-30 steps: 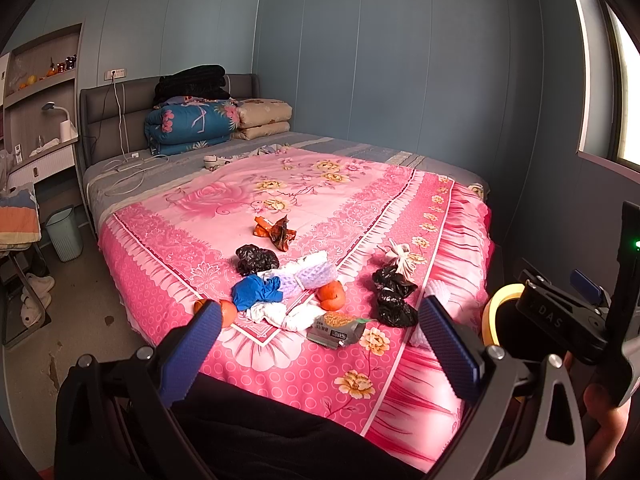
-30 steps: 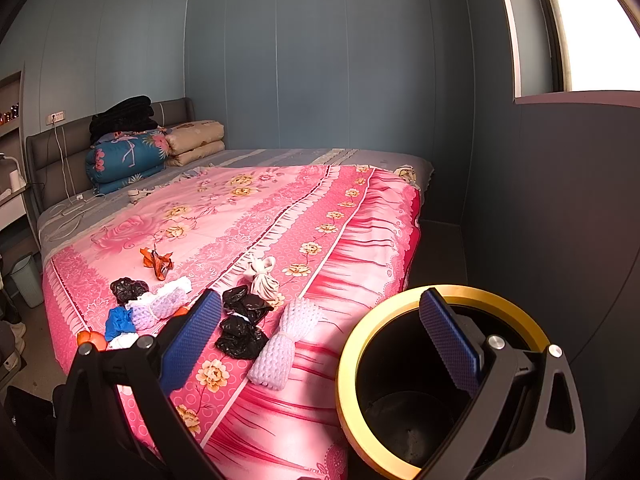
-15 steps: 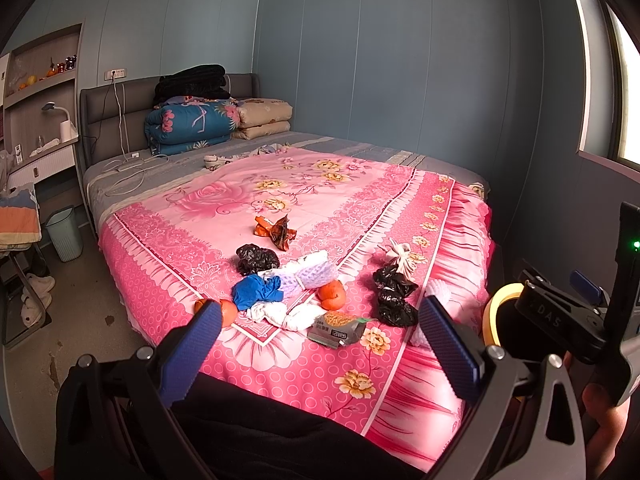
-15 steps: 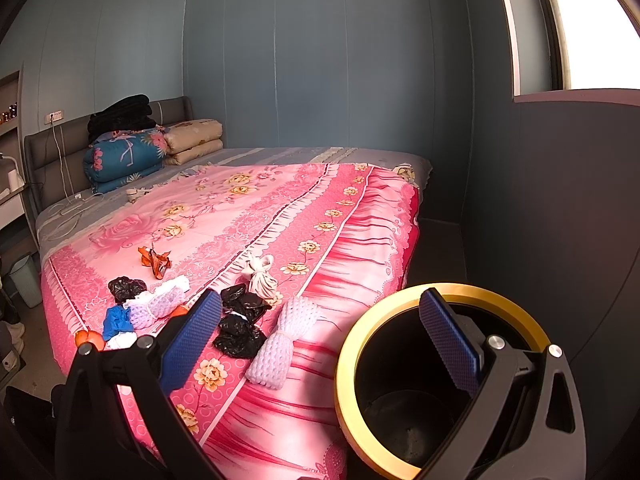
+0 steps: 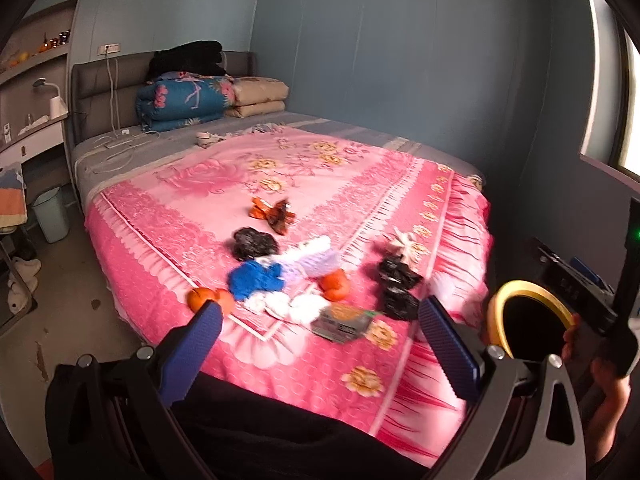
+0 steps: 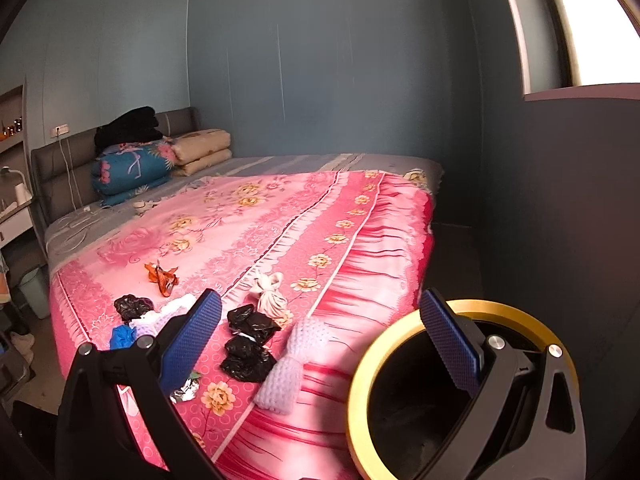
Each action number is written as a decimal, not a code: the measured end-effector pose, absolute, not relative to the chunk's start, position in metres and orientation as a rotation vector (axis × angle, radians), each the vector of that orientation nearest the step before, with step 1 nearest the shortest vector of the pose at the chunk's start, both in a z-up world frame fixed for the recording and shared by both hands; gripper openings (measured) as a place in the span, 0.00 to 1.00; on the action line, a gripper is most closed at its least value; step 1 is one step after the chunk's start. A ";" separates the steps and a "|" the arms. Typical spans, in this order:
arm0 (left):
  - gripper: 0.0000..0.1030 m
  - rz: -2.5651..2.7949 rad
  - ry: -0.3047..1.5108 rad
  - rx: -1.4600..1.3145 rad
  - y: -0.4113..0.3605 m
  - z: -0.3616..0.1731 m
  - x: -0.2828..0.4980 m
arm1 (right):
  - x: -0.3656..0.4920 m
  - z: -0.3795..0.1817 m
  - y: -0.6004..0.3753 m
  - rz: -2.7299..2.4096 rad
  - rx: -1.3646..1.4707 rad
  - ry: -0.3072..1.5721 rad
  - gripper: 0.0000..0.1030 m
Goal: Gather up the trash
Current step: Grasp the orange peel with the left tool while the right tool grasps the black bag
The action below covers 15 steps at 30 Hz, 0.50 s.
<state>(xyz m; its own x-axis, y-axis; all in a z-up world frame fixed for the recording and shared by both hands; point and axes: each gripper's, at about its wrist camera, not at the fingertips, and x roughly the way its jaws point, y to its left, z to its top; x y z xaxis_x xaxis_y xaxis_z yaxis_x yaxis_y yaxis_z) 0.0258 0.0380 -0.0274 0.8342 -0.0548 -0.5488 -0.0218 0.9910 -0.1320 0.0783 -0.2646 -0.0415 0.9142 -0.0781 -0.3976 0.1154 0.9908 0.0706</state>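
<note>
Trash (image 5: 304, 280) lies clustered on the pink bed (image 6: 280, 216) near its foot, just beside the yellow-rimmed bin (image 6: 400, 344) on the floor, which I judge was put there for short drops. Left claw (image 5: 316, 344) and right claw (image 6: 320, 340) are both spread wide and empty, facing the pile. No label reads clearly; the small box (image 5: 340, 322) is blurred.
</note>
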 end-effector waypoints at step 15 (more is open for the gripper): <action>0.92 0.062 0.803 -0.141 0.148 -0.094 0.092 | 0.139 -0.110 -0.210 0.030 0.017 0.684 0.92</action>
